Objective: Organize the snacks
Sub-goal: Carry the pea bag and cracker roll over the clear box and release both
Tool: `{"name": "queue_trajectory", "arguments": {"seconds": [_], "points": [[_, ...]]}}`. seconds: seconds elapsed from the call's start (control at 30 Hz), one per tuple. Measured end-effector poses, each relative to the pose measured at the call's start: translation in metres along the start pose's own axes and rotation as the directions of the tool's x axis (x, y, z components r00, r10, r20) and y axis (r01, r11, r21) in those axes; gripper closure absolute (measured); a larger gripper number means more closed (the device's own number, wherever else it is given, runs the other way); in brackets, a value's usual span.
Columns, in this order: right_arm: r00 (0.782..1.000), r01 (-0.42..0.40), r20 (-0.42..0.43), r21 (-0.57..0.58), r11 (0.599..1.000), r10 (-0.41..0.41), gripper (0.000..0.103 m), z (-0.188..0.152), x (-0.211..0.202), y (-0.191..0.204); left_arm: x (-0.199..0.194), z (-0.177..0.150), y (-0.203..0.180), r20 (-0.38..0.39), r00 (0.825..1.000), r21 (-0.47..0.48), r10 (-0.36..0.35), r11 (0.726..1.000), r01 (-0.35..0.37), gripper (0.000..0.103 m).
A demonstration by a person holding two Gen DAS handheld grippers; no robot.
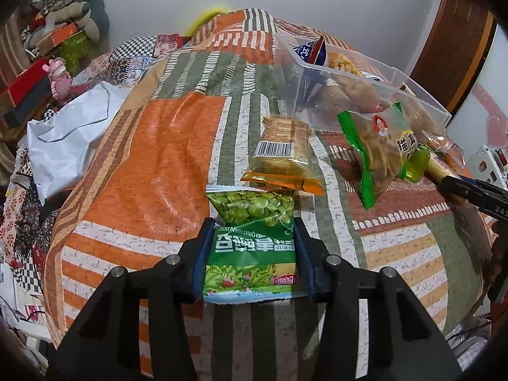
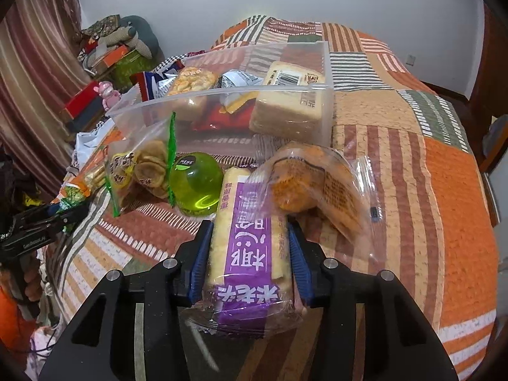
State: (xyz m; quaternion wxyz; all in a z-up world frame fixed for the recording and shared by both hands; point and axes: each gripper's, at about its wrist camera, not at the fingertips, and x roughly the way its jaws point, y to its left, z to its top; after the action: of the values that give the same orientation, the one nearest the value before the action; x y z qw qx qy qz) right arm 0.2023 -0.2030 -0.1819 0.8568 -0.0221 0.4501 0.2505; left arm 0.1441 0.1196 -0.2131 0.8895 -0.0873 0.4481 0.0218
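Note:
My left gripper (image 1: 254, 225) is shut on a green pea packet (image 1: 254, 244) that lies on the patchwork cloth (image 1: 158, 158); both blue pads press its sides. Beyond it lies a yellow-orange packet (image 1: 282, 155). My right gripper (image 2: 250, 227) is shut on a purple-labelled cracker packet (image 2: 247, 247). A clear bag of orange crackers (image 2: 311, 184) leans against that packet's right side. A green jelly cup (image 2: 195, 184) and a green-edged chip bag (image 2: 143, 168) sit to its left. Behind them stands the clear plastic bin (image 2: 222, 90), which holds several snacks.
The bin (image 1: 412, 92) is at the far right in the left wrist view, with the chip bag (image 1: 377, 146) and jelly cup (image 1: 416, 162) before it. White bags (image 1: 70, 133) and stacked boxes (image 1: 47, 47) crowd the left. A wall lies behind.

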Motion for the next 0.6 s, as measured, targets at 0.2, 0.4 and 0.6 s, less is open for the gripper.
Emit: {"name": "queue_trajectory", "arguments": {"seconds": [0.2,0.4,0.6], "points": [[0.999,-0.017,0.044,0.005,1.000,0.017,0.060,0.004,-0.018,0.000,-0.011,0.000,-0.001,0.014,1.000,-0.005,0.008,1.000,-0.007,0.057],[0.996,-0.056,0.075,-0.018,0.998,0.057,0.061,0.006,-0.030,0.011,-0.033,0.007,-0.006,0.060,0.998,-0.007,0.004,1.000,-0.003,0.057],[0.990,-0.083,0.110,-0.038,0.996,0.086,0.061,0.011,-0.039,0.021,-0.056,0.016,-0.019,0.116,0.993,0.018,-0.009,1.000,0.007,0.057]]}}
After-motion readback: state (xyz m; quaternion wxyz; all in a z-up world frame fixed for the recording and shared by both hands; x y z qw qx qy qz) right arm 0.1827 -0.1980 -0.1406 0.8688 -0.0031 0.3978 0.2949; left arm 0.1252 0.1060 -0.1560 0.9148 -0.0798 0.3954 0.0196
